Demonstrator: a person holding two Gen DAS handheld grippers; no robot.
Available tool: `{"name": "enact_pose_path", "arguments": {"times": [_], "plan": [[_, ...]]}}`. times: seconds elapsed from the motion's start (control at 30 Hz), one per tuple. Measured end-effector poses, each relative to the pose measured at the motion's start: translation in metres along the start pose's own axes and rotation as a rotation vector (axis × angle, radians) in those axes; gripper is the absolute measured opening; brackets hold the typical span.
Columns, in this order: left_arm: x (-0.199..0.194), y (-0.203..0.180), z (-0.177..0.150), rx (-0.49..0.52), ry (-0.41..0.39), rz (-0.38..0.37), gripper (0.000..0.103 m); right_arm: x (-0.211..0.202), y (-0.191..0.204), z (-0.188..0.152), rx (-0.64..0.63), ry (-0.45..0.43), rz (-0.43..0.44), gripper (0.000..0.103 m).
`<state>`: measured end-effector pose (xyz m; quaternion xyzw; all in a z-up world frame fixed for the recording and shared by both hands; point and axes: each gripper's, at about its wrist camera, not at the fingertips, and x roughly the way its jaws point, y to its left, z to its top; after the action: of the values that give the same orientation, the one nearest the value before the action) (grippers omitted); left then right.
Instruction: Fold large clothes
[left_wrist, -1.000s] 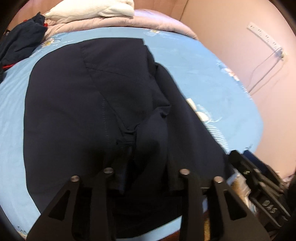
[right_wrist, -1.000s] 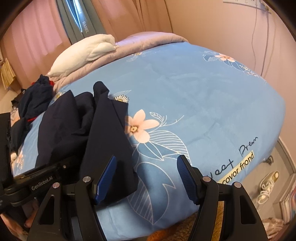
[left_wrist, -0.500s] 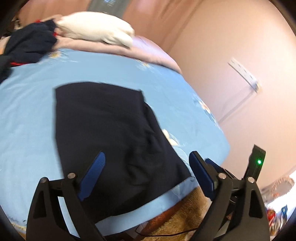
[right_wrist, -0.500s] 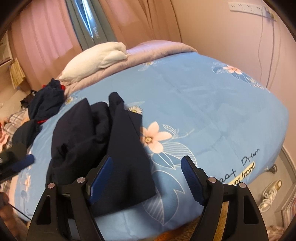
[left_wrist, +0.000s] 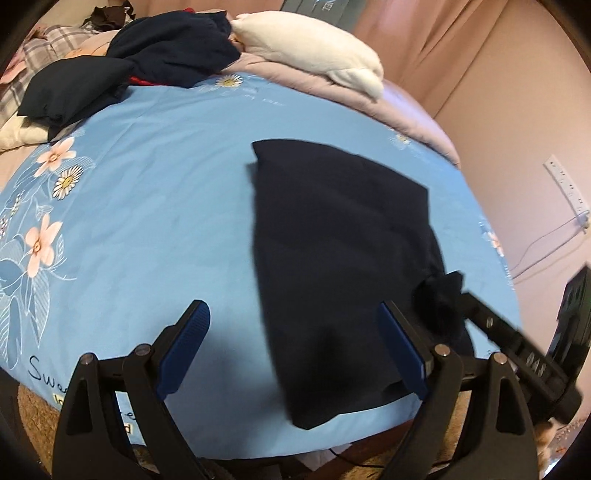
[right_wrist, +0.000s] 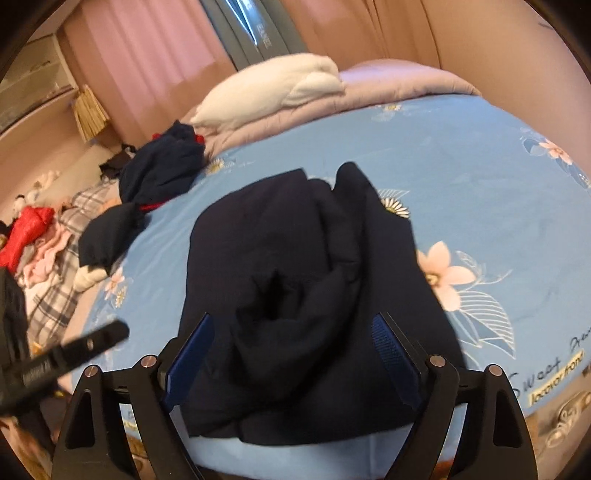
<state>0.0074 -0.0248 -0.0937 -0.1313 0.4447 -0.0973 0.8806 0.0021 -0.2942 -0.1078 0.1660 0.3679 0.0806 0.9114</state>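
Observation:
A dark navy garment (left_wrist: 340, 258) lies partly folded on the blue floral bedspread (left_wrist: 147, 206), near the bed's front edge. In the right wrist view the garment (right_wrist: 306, 295) shows bunched folds in its middle. My left gripper (left_wrist: 295, 350) is open and empty, held above the front edge, with the garment under its right finger. My right gripper (right_wrist: 291, 358) is open and empty, hovering over the garment's near end. The right gripper's body (left_wrist: 517, 354) shows at the right of the left wrist view.
A pile of dark clothes (left_wrist: 129, 62) lies at the bed's far left. A white pillow (left_wrist: 314, 55) rests on a pink quilt (right_wrist: 388, 88) at the head. More clothes (right_wrist: 33, 229) lie on the left. A wall with a power strip (left_wrist: 565, 184) stands right.
My left gripper let go of the garment, opened and pulled back left. The garment dropped flat on the bed. My right gripper swung left over it.

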Motion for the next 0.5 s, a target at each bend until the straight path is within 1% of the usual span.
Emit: {"name": "enact_pose_path", "arguments": {"times": [0.07, 0.13, 0.2, 0.3, 0.37, 0.4, 0.43, 0.47, 0.5], "plan": [[0.000, 0.002, -0.002, 0.000, 0.007, 0.006, 0.091, 0.012, 0.008, 0.004, -0.002, 0.013, -0.014, 0.087], [-0.001, 0.006, -0.003, 0.000, 0.005, 0.003, 0.091, 0.024, 0.014, 0.005, -0.006, 0.036, -0.053, 0.087], [-0.001, 0.008, -0.002, 0.004, 0.000, 0.008, 0.091, 0.030, 0.013, 0.003, 0.004, 0.052, -0.058, 0.087], [-0.001, 0.010, -0.001, 0.003, -0.005, 0.014, 0.091, 0.043, 0.005, -0.008, 0.023, 0.103, -0.056, 0.085], [0.001, 0.012, 0.001, -0.002, -0.007, 0.017, 0.091, 0.048, -0.003, -0.016, 0.053, 0.131, -0.024, 0.076], [0.002, 0.013, 0.001, -0.003, -0.006, 0.019, 0.091, 0.049, -0.005, -0.018, 0.069, 0.142, 0.000, 0.067], [0.003, 0.014, 0.002, -0.005, -0.006, 0.021, 0.091, 0.053, -0.010, -0.021, 0.097, 0.158, 0.042, 0.059], [0.004, 0.015, 0.002, -0.007, -0.006, 0.022, 0.091, 0.056, -0.013, -0.023, 0.123, 0.164, 0.090, 0.056], [0.004, 0.015, 0.003, -0.010, -0.007, 0.025, 0.091, 0.058, -0.015, -0.022, 0.130, 0.161, 0.102, 0.045]]}}
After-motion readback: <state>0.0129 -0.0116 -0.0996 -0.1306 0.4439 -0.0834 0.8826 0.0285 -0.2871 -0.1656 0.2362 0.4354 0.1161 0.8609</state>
